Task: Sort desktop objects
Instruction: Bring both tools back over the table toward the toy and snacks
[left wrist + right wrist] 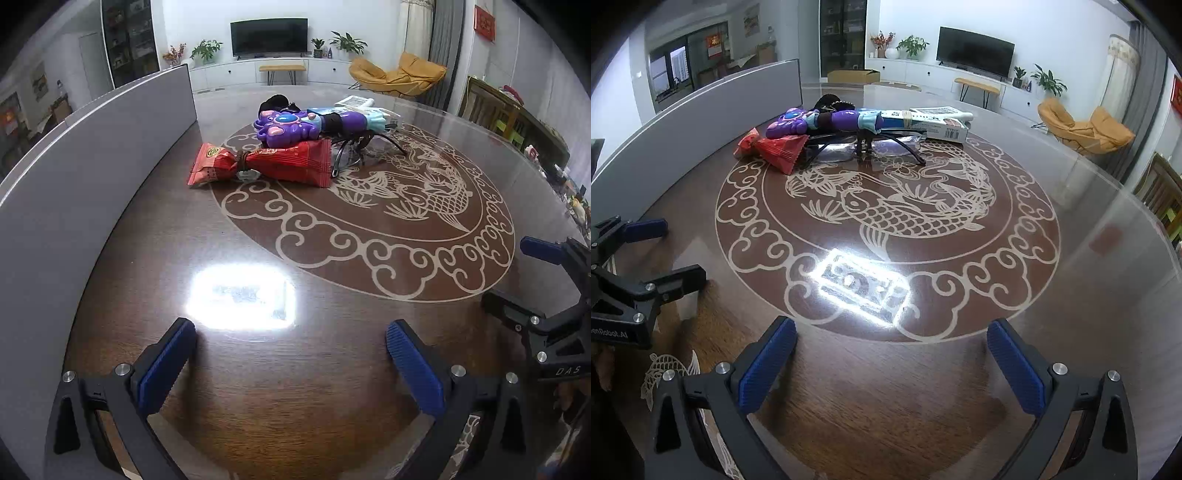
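In the left wrist view, the left hand-held gripper (291, 343) hangs spread wide and empty over bare glossy counter (258, 387); a grey panel (92, 177) walls the left edge, and the object pile (295, 147) sits upper centre. In the right wrist view, the right hand-held gripper (892, 343) also gapes empty above lamp glare, the pile's lower items tangled and indistinct at upper centre.

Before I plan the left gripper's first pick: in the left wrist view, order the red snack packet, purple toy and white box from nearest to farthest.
1. Red snack packet, front of the pile, leftward.
2. Purple toy, just behind, overlapping the packet.
3. White box, pile's far right.
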### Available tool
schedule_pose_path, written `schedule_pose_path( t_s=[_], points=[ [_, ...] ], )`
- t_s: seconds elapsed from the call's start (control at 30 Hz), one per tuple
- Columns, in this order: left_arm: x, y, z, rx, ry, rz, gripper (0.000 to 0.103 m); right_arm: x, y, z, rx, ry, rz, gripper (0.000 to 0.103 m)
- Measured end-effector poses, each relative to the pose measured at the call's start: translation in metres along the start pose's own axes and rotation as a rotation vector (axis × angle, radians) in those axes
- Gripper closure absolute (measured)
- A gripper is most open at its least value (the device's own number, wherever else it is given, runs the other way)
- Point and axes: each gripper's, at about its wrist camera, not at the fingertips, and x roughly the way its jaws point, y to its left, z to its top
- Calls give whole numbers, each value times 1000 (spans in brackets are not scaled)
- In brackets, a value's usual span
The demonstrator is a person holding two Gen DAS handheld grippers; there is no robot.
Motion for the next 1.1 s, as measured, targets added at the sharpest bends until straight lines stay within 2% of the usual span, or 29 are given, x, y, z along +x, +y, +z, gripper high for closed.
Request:
schedule_pose_path(
  t_s=[1.1],
  points=[
    [0,1,-1,0,-1,-3,0,5,-1,1,22,11,24,0]
  ],
)
